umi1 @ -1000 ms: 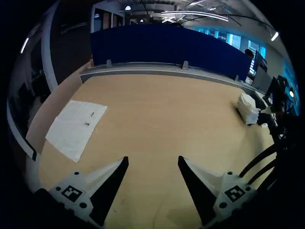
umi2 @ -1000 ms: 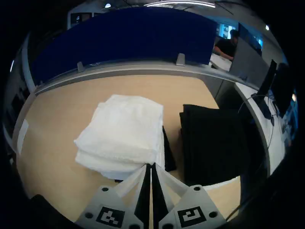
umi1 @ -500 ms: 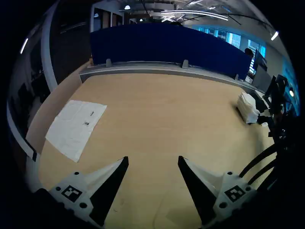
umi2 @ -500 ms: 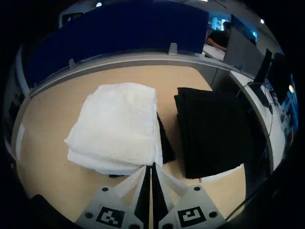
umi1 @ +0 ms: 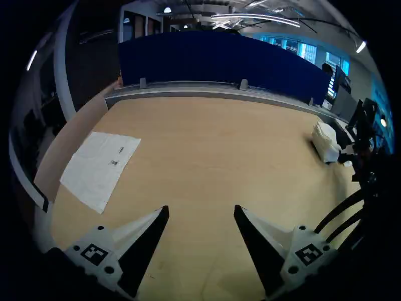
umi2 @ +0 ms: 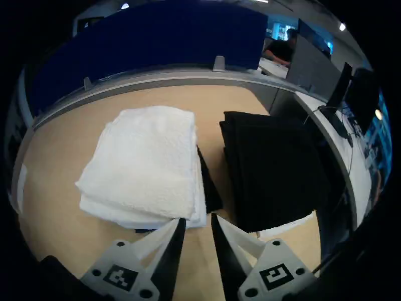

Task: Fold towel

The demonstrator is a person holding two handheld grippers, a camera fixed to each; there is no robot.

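Beside black stack point(umi2: 273, 170): white towel point(umi2: 143, 160) folded, layered, fluffy.

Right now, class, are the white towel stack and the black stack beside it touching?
Apart. The right gripper view shows a strip of bare tabletop between the white towel stack and the black stack.

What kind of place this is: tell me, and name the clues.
Probably an open-plan office: a wooden desk backed by a blue partition screen, a monitor off to one side, and strip lights overhead.
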